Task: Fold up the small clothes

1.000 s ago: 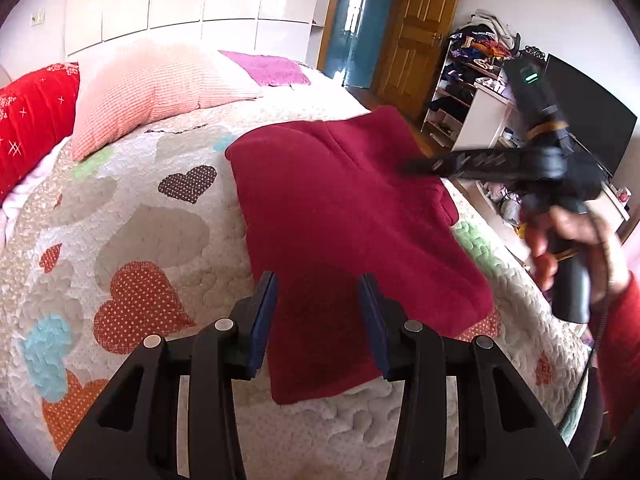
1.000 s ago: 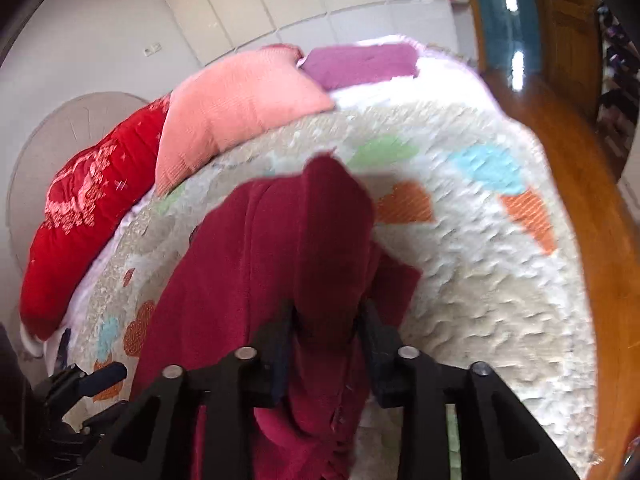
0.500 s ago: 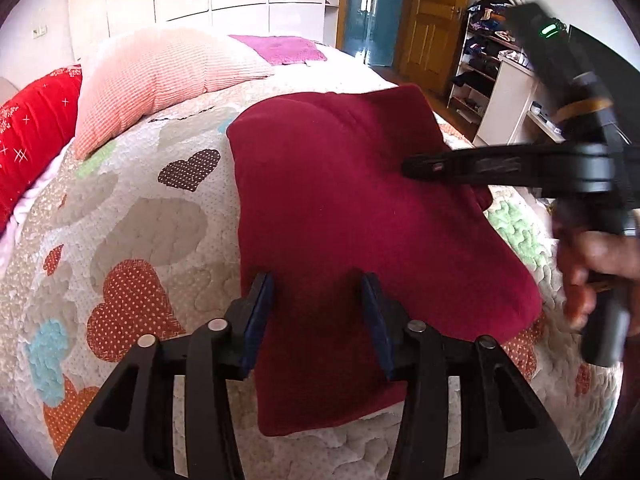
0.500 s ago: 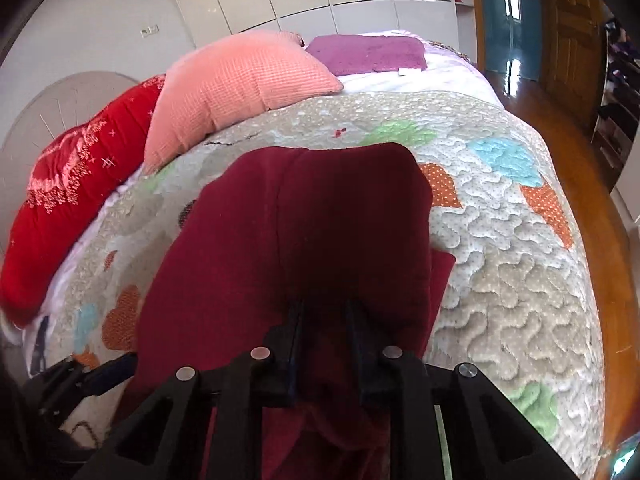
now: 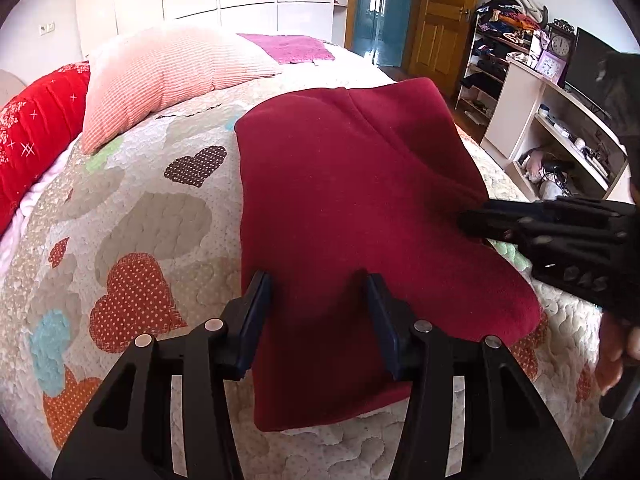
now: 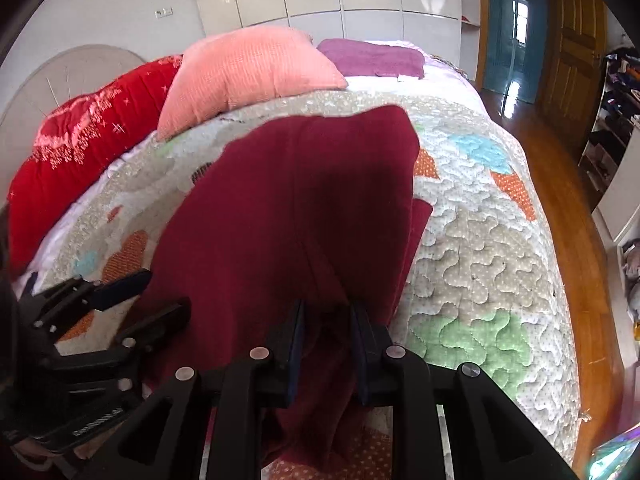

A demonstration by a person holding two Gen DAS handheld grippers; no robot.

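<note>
**Maroon garment lying folded on the heart quilt, right gripper pinching its edge**

On the near part of the bed, the left gripper (image 5: 316,312) is hovering with its jaws spread wide, both blue-padded fingers (image 5: 256,320) straddling the near end of the maroon garment (image 5: 360,208) with nothing caught between them. Whether the pads are brushing the cloth or floating just above it cannot be told. In the right wrist view the same tool (image 6: 132,304) is showing at the near left, lying against the garment's left edge.

The right gripper (image 6: 326,344) is sitting nearly closed, its jaws pinching a bunched fold of the maroon garment (image 6: 304,200) at the cloth's near right edge. From the left wrist view it (image 5: 472,220) is reaching in from the right, its tip meeting the right side of the fabric.

The garment is lying flat on the heart-patterned quilt (image 5: 140,240), folded into a long shape whose long axis is running from the near edge toward the far pillows, the far end looking squarer and the near end rounded. A flap is overlapping along the right side.

Beyond it, a pink pillow (image 5: 168,76) and a red pillow (image 5: 32,132) are resting at the far left, with a purple cloth (image 5: 292,46) lying farther back.
</note>
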